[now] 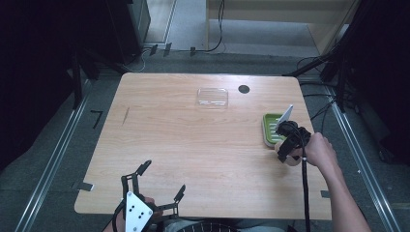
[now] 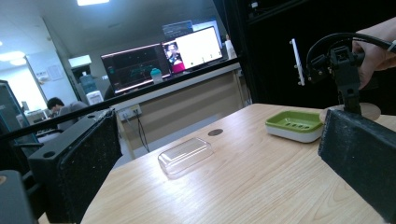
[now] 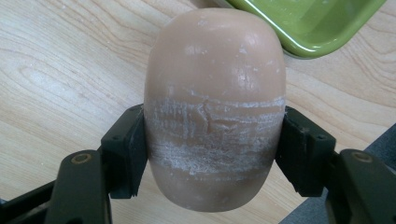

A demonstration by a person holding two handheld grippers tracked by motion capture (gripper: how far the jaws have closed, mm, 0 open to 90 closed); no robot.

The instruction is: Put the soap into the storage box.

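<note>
A pale wooden table (image 1: 193,145) stands in a dim room, with a clear lid (image 1: 212,96) near its far edge. By the right edge, our right gripper (image 3: 212,140) pinches a tan bar of soap (image 3: 215,107) across its middle, just beside the green soap dish (image 1: 270,128). We judge the bar firm, fairly light and slippery, best squeezed at its waist. Our left gripper (image 1: 162,181) hangs spread and empty at the near edge.

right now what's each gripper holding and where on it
The right gripper clamps the soap bar across its two long sides, near one end. The left gripper is open and holds nothing.
</note>
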